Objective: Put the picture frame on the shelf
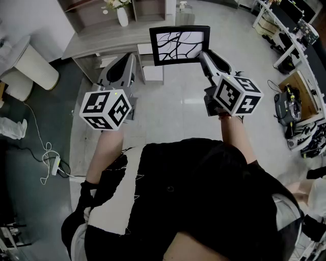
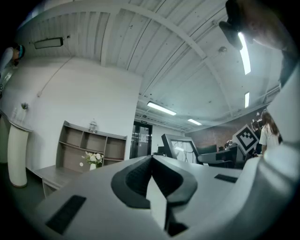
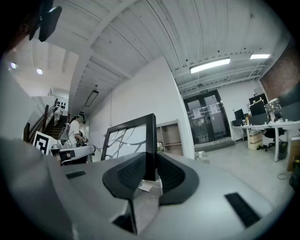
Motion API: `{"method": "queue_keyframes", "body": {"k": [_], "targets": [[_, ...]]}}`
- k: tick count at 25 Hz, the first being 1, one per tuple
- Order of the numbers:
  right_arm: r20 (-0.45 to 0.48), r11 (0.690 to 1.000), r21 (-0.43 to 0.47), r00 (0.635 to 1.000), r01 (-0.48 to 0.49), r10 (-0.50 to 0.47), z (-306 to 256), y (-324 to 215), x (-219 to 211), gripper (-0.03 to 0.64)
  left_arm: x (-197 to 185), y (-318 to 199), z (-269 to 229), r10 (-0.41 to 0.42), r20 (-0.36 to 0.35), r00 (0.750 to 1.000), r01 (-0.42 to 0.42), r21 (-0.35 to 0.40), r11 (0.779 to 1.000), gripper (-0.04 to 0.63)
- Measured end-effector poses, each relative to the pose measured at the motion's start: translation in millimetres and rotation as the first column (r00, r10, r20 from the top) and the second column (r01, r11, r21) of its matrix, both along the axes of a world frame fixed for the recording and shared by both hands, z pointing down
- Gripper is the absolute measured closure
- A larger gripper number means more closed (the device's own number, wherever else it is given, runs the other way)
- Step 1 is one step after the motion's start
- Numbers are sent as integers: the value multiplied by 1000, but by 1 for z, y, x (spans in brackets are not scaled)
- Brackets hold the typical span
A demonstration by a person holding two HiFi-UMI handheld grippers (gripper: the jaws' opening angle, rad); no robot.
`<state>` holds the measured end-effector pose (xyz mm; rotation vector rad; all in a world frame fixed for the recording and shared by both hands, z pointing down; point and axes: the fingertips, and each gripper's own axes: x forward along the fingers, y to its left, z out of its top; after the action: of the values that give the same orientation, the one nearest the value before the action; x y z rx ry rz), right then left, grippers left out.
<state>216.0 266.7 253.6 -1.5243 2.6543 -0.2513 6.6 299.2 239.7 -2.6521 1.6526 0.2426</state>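
The picture frame (image 1: pixel 179 46) is black, with a white picture of dark branching lines, and it is held upright in the air before the shelf. My right gripper (image 1: pixel 204 56) is shut on the frame's right edge; in the right gripper view that edge (image 3: pixel 150 145) stands between the two pads. My left gripper (image 1: pixel 129 58) hangs to the left of the frame, apart from it, shut with nothing in it; its pads meet (image 2: pixel 151 163). The shelf (image 2: pixel 89 144) is an open wooden unit against the white wall. The frame (image 2: pixel 180 147) shows to its right.
A white vase of flowers (image 1: pixel 122 15) stands on the low wooden counter (image 1: pixel 109 42) under the shelf. A white cylindrical bin (image 1: pixel 35 66) is at the left, and a power strip with cable (image 1: pixel 53 165) lies on the floor. Desks with equipment (image 1: pixel 295 99) line the right side.
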Motion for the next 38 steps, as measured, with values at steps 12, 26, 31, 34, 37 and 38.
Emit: {"method": "queue_keyframes", "body": {"k": [12, 26, 31, 34, 37, 38], "targets": [[78, 998, -61, 996, -29, 34, 15, 9, -3, 535, -9, 10, 20, 28, -14, 1000, -28, -42, 999, 584], [41, 987, -157, 999, -16, 23, 65, -53, -23, 535, -34, -29, 71, -11, -47, 999, 5, -135, 991, 584], [59, 989, -145, 998, -3, 12, 62, -118, -41, 535, -55, -85, 68, -35, -64, 997, 27, -128, 991, 584], [78, 990, -144, 997, 2, 9, 58, -156, -37, 535, -53, -121, 67, -48, -69, 996, 39, -131, 991, 584], [81, 990, -139, 997, 12, 0, 54, -189, -32, 535, -49, -153, 71, -66, -73, 995, 54, -154, 987, 584], [78, 991, -136, 997, 15, -4, 52, -199, -29, 535, -46, -163, 72, -71, -79, 994, 58, -160, 985, 584]]}}
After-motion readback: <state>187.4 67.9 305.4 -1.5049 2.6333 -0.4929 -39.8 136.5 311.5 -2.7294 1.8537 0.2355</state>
